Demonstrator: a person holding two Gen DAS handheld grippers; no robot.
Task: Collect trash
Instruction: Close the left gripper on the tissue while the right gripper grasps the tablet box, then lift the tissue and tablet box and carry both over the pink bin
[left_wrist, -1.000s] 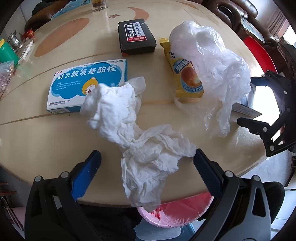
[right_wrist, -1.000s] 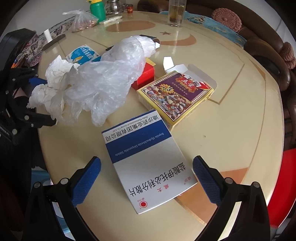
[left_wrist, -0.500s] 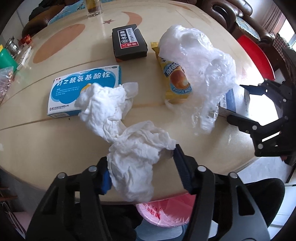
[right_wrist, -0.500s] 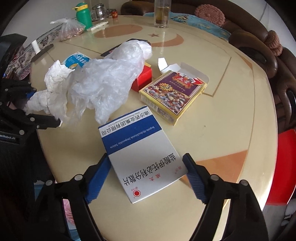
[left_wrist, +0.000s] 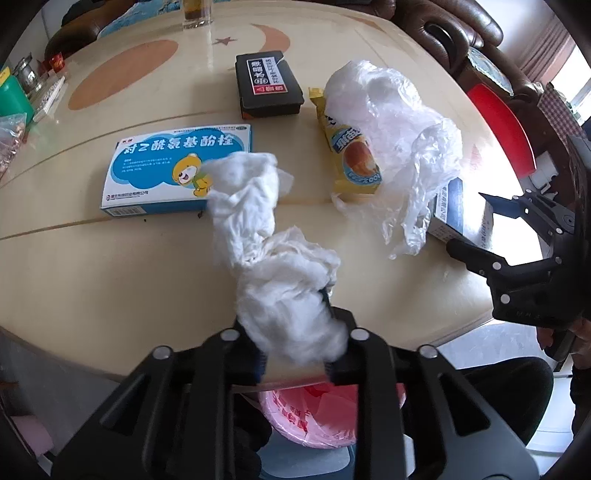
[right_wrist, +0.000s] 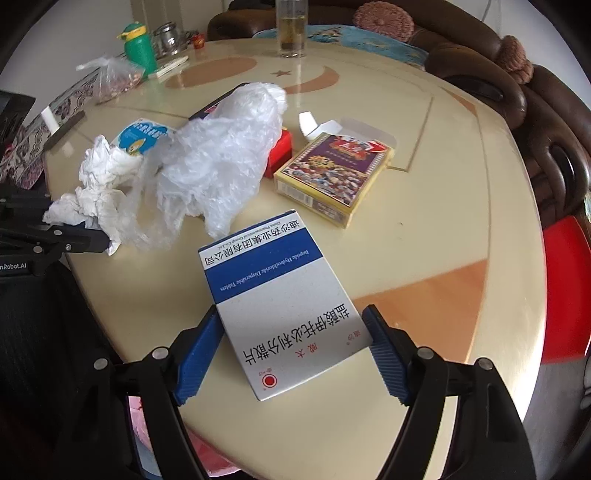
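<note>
Left gripper (left_wrist: 295, 332) pinches crumpled white tissue (left_wrist: 280, 266) at near tabletop (left_wrist: 110, 277) edge. Right gripper (right_wrist: 291, 350) is spread, fingers flanking blue-white medicine box (right_wrist: 280, 302).

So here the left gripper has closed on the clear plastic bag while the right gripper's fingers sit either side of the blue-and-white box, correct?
Not quite. The left gripper has closed on the crumpled white tissue, not the clear plastic bag; the left wrist view shows it. The right gripper does straddle the blue-and-white box.

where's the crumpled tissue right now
In the left wrist view, the crumpled tissue sits clamped in the left gripper, trailing toward the blue medicine box.
</note>
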